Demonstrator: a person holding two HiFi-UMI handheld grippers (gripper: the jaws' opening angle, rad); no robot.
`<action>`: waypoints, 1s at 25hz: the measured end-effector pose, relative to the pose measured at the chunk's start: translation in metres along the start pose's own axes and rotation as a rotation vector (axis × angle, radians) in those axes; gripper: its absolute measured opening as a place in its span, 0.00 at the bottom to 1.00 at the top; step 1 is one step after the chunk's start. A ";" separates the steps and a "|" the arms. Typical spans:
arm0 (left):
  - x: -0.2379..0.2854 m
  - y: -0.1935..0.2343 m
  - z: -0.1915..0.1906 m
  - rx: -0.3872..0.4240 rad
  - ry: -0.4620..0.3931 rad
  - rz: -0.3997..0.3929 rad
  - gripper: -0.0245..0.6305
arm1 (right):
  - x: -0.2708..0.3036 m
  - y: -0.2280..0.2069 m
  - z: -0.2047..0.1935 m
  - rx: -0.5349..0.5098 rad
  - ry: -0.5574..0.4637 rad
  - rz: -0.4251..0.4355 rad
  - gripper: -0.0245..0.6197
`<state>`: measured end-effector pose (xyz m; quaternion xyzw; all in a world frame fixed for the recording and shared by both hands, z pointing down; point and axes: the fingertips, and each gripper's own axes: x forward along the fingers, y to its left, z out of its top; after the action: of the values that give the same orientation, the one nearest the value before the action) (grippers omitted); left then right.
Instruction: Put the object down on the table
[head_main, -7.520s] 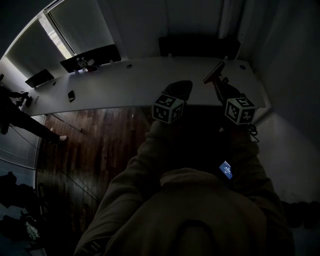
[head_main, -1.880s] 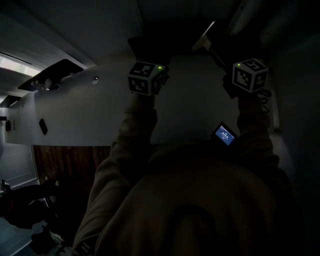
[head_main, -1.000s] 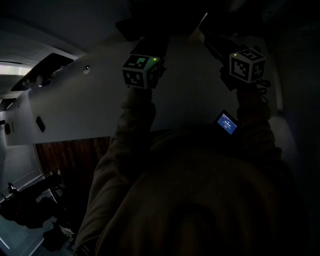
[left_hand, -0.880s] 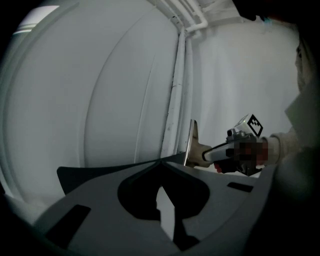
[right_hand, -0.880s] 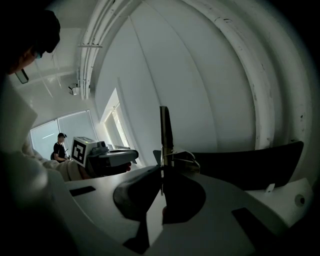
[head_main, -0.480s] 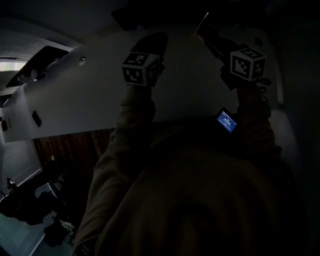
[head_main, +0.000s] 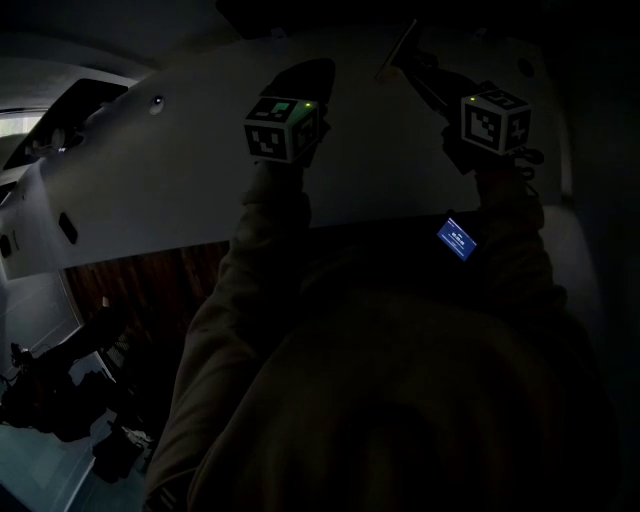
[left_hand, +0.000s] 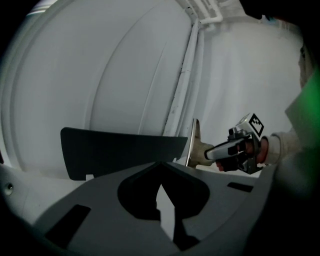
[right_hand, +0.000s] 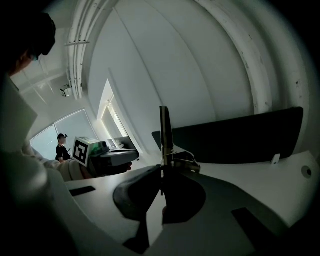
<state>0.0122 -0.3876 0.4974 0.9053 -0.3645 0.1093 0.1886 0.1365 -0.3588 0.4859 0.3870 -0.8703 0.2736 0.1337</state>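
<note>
Your right gripper (right_hand: 161, 172) pinches thin board (right_hand: 164, 135) by its end; board stands edge-up, long axis rising from jaws, white table (head_main: 180, 170) beneath; left gripper (left_hand: 160, 172) closed, empty, alongside

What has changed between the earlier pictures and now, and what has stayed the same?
The person has come closer to the white table. The left gripper and right gripper, earlier at its near edge, now reach out over it. Nothing was taken hold of or let go. Unchanged: the right gripper stays shut on the thin flat object, held upright, and the left gripper stays shut and empty.
</note>
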 end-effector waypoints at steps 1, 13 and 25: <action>0.001 0.000 -0.007 -0.004 0.007 -0.003 0.03 | 0.003 -0.001 -0.006 0.004 0.007 0.000 0.07; 0.013 0.000 -0.078 -0.073 0.081 -0.021 0.03 | 0.023 -0.005 -0.075 0.083 0.090 0.002 0.07; 0.022 -0.010 -0.123 -0.172 0.132 -0.036 0.03 | 0.038 -0.010 -0.157 0.203 0.240 0.006 0.07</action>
<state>0.0273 -0.3428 0.6140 0.8830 -0.3432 0.1339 0.2910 0.1222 -0.2963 0.6345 0.3604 -0.8171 0.4048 0.1963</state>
